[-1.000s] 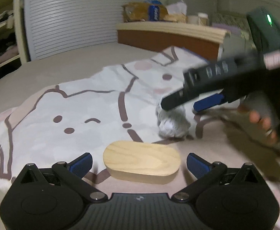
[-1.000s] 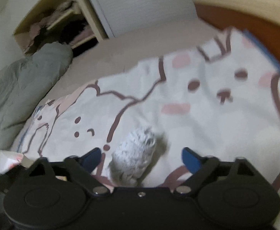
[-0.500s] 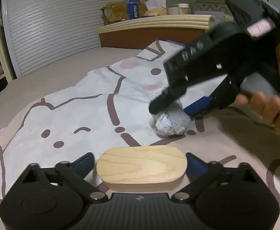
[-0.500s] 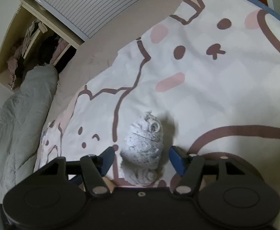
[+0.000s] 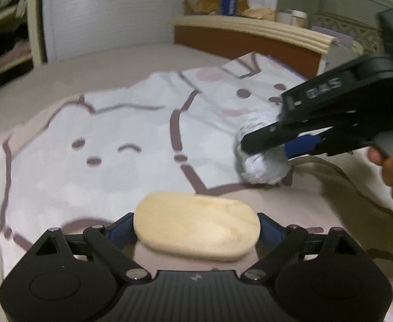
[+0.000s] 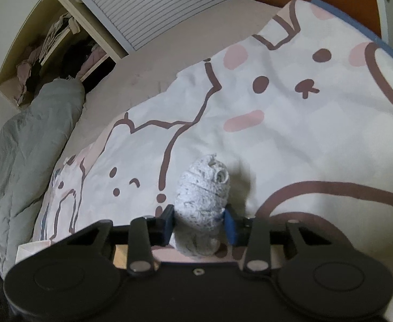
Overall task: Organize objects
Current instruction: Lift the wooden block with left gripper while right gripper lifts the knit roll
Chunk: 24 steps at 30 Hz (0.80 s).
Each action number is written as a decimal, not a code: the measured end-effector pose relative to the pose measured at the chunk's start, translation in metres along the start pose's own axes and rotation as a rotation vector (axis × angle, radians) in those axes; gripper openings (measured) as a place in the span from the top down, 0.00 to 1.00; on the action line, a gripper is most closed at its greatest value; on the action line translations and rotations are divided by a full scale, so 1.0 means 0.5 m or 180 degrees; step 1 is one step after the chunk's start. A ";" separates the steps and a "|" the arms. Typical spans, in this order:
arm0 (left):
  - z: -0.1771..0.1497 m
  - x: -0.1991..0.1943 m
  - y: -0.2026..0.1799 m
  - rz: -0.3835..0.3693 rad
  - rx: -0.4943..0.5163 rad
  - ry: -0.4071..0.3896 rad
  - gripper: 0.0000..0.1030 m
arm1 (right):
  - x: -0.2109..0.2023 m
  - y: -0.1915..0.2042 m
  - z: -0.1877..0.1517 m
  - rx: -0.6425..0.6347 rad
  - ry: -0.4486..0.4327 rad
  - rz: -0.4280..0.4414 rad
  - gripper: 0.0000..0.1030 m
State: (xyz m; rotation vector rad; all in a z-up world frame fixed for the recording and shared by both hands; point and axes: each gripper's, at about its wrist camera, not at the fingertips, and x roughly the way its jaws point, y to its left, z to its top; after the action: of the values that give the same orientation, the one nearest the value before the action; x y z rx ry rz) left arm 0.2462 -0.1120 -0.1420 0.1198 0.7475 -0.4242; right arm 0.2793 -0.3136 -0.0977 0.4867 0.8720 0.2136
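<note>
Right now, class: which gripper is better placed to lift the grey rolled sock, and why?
The right gripper: its jaws have just been closing and pinch the sock. The left gripper straddles the wooden oval box.

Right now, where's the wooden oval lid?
The wooden oval lid lies low and centre in the left wrist view, on the cartoon blanket between the left tool's blue pads, with the rolled grey sock beyond it to the right.

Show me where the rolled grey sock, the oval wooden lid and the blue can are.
rolled grey sock (image 6: 200, 201): right wrist view, middle of the roll.
oval wooden lid (image 5: 196, 225): left wrist view, centre of its top.
blue can (image 5: 229, 4): left wrist view, its side.
</note>
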 end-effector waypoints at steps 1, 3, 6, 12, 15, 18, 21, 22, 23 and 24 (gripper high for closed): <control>-0.003 0.002 0.001 0.0008 -0.0027 -0.0018 0.10 | -0.005 0.003 -0.001 -0.0029 -0.0006 -0.0007 0.62; -0.010 -0.003 -0.003 0.0042 0.0005 -0.0089 0.11 | -0.012 0.009 -0.003 -0.0065 -0.0024 -0.0012 0.62; -0.013 -0.008 -0.012 0.0082 0.0094 -0.0137 0.11 | -0.018 0.017 -0.003 -0.0117 -0.0039 0.0001 0.62; -0.010 -0.010 -0.017 0.0087 0.0465 -0.0234 0.06 | -0.017 0.020 -0.002 -0.0192 -0.0054 0.0018 0.62; -0.010 -0.013 -0.014 -0.0039 0.0593 -0.0230 0.06 | -0.016 0.015 0.001 -0.0191 -0.0063 0.0040 0.62; -0.014 -0.018 -0.009 -0.0137 0.0675 -0.0229 0.06 | -0.015 0.012 0.003 -0.0201 -0.0079 0.0050 0.62; -0.014 -0.016 -0.003 -0.0169 0.0650 -0.0225 0.06 | -0.013 0.010 0.005 -0.0189 -0.0082 0.0053 0.62; -0.013 -0.013 -0.002 -0.0162 0.0637 -0.0222 0.06 | -0.013 0.009 0.005 -0.0187 -0.0080 0.0051 0.62; -0.013 -0.010 -0.002 -0.0151 0.0628 -0.0215 0.06 | -0.012 0.008 0.005 -0.0187 -0.0076 0.0047 0.62; -0.012 -0.007 -0.002 -0.0149 0.0630 -0.0209 0.06 | -0.011 0.007 0.005 -0.0189 -0.0071 0.0044 0.62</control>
State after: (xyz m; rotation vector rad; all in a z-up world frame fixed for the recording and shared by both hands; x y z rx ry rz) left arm 0.2395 -0.1104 -0.1438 0.2730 0.6437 -0.5441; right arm 0.2776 -0.3133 -0.0909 0.4390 0.8384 0.2457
